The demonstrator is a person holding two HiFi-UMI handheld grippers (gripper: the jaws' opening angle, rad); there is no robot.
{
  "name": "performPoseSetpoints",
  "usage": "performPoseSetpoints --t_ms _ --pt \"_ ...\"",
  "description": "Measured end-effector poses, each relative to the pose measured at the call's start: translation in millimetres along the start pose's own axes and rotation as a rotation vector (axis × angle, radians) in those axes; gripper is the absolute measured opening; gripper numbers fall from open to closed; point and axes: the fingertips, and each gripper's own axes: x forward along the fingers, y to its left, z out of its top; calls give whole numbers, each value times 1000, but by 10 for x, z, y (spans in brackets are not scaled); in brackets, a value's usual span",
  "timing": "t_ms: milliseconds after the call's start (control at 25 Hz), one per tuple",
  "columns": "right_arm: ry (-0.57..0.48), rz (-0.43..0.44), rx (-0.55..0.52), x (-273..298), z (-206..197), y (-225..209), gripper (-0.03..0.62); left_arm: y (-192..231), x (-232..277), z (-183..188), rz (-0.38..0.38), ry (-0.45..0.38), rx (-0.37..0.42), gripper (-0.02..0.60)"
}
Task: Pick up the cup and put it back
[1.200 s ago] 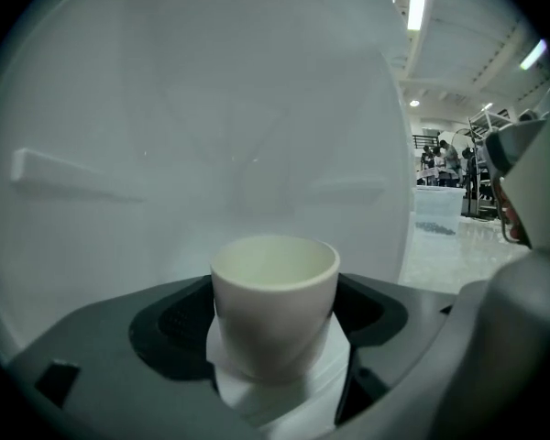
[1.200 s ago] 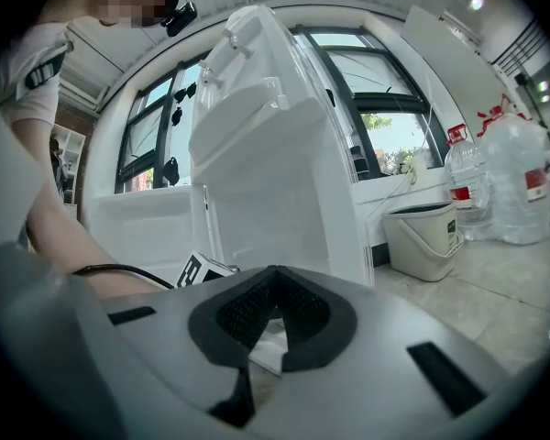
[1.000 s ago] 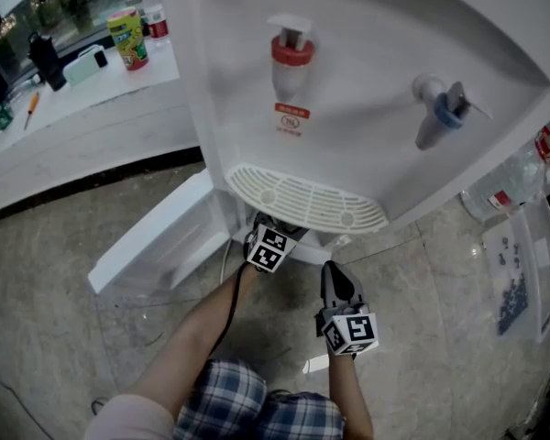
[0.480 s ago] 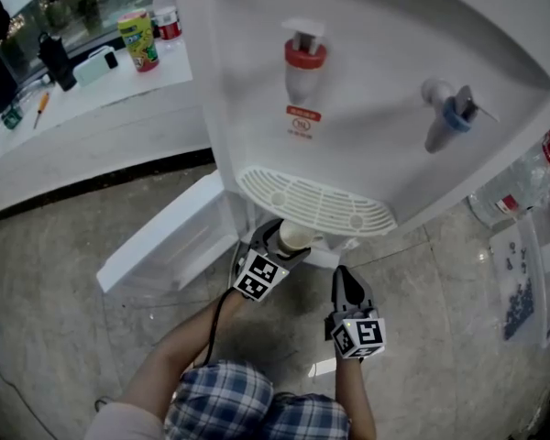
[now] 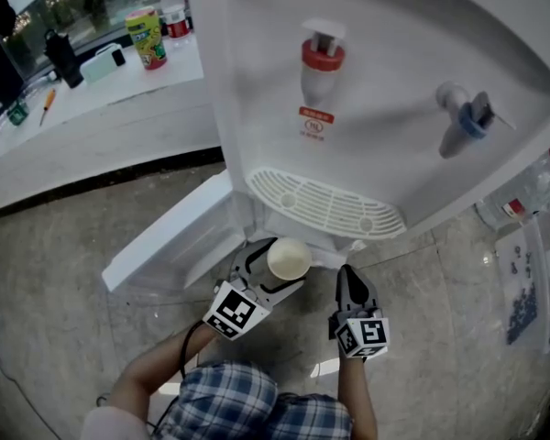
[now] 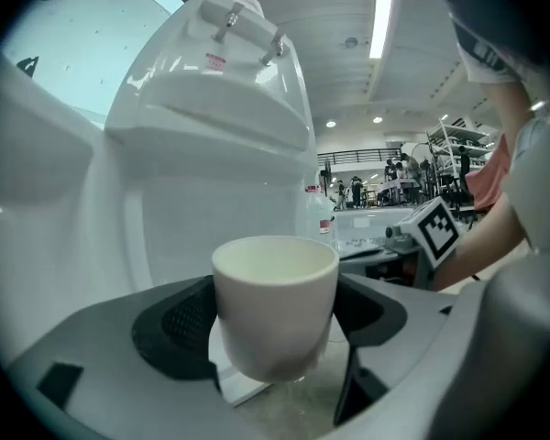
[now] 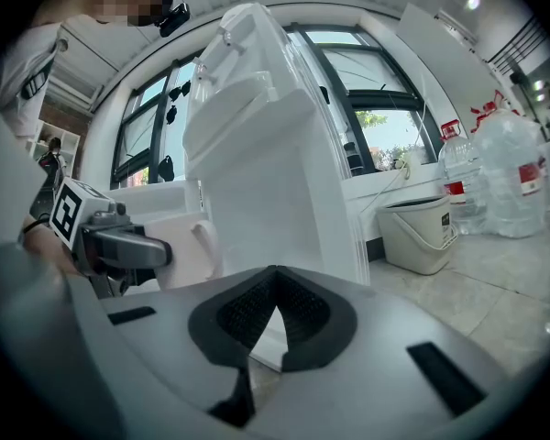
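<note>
A cream cup (image 5: 288, 258) stands upright between the jaws of my left gripper (image 5: 268, 266), which is shut on it. It hangs above the floor, just in front of the base of the white water dispenser (image 5: 376, 90). In the left gripper view the cup (image 6: 275, 301) fills the middle, clamped by both black pads, its inside looking empty. My right gripper (image 5: 351, 287) is to the right of the cup and apart from it. Its jaws are closed together with nothing between them (image 7: 273, 312). From the right gripper view the left gripper (image 7: 110, 241) shows at the left.
The dispenser's drip tray (image 5: 325, 204) juts out above the cup, with a red tap (image 5: 323, 60) and a blue tap (image 5: 469, 117) higher up. Its open lower door (image 5: 170, 241) lies left. A water bottle (image 5: 522, 195) and a bin (image 7: 422, 232) stand at the right.
My left gripper has drawn back toward me from under the drip tray, bringing the cup out into plain view. The right gripper has stayed nearly in place.
</note>
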Motion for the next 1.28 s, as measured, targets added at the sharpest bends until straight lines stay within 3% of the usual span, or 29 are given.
performPoseSetpoints --t_ms 280,440,800,1280 --pt "-1 6 8 22 -13 19 17 -46 -172 99 7 -5 44 403" --pt "-2 10 8 31 -12 31 17 16 -56 -12 29 3 10 403" --pt "-2 9 10 17 -23 10 17 321 599 -289 97 11 -76 403" --pt "1 11 29 -15 -42 -12 17 703 1408 -794 158 103 -97 403"
